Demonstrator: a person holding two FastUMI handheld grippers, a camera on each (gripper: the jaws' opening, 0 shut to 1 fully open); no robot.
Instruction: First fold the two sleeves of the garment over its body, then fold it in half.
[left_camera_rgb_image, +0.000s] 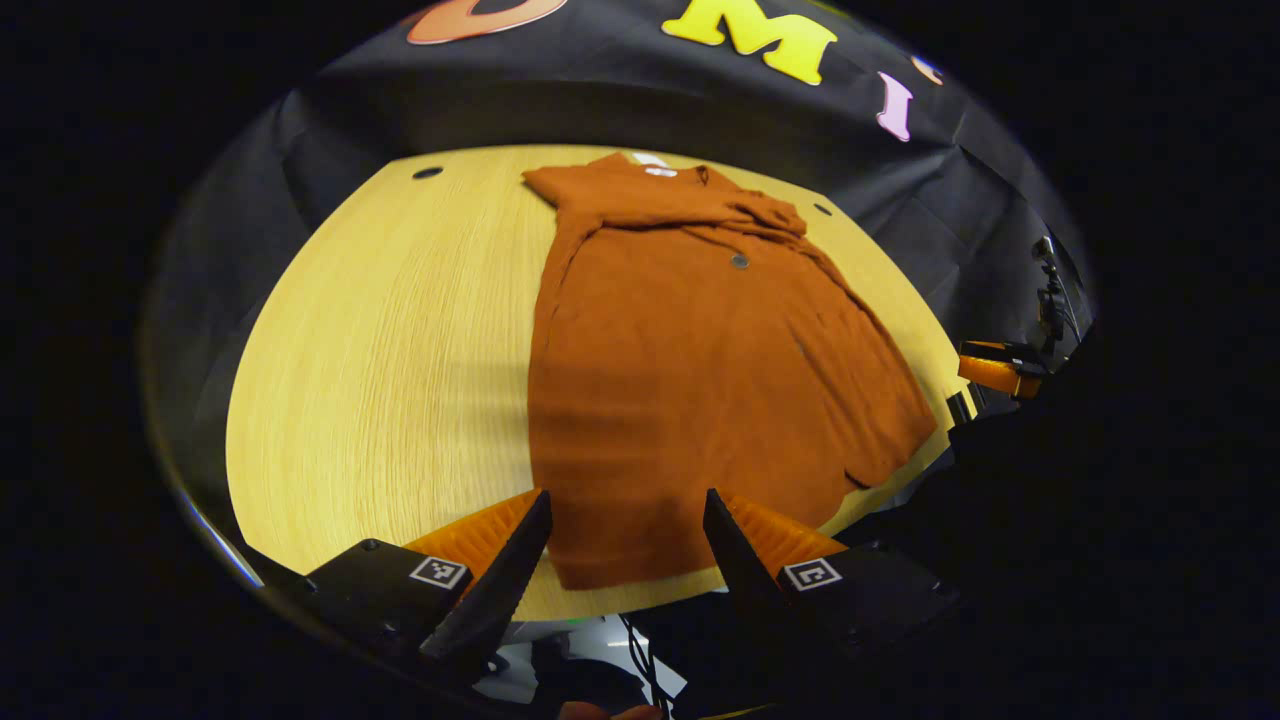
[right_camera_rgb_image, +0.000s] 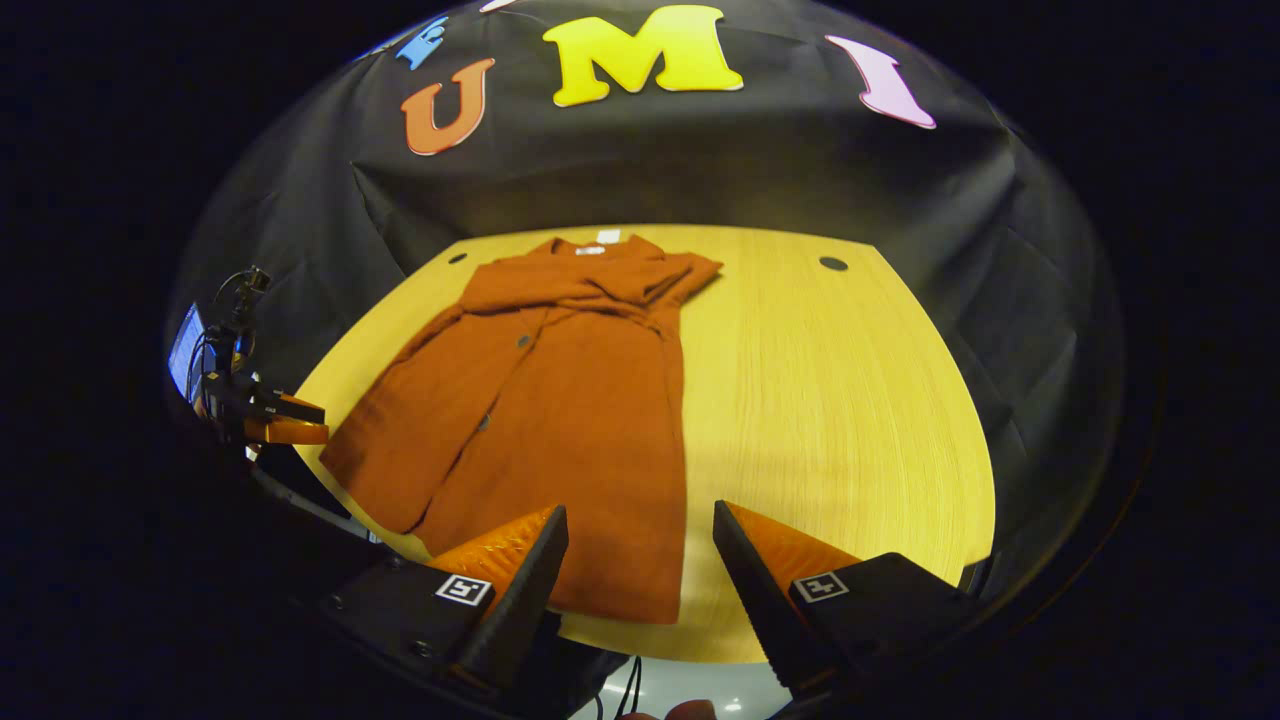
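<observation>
- The rust-orange garment (left_camera_rgb_image: 690, 370) lay flat on the wooden table (left_camera_rgb_image: 400, 340), collar toward the booth's back wall and hem at the near edge.
- In the right gripper view the garment (right_camera_rgb_image: 560, 420) sat on the table's left half, with bare wood (right_camera_rgb_image: 830, 400) to its right.
- Bunched cloth lay crosswise over the chest just below the collar (right_camera_rgb_image: 590, 285); these were probably both sleeves folded over the body, though the fisheye curve and creases left that unsure.
- No sleeve stretched out to either side of the body in either view.
- The body lay at full length from collar to hem, so the fold in half had not been made.
- Judged from that, the sleeve part looked done and the halving remained.
- The left gripper (left_camera_rgb_image: 625, 530) hung over the hem with its jaws spread wide and nothing between them.
- The right gripper (right_camera_rgb_image: 640, 545) hung over the hem's right corner, jaws equally wide apart and empty.
- Neither gripper's fingers appeared to touch the cloth.
- The hem (left_camera_rgb_image: 640, 570) lay just ahead of both grippers, within easy reach for lifting toward the collar.
</observation>
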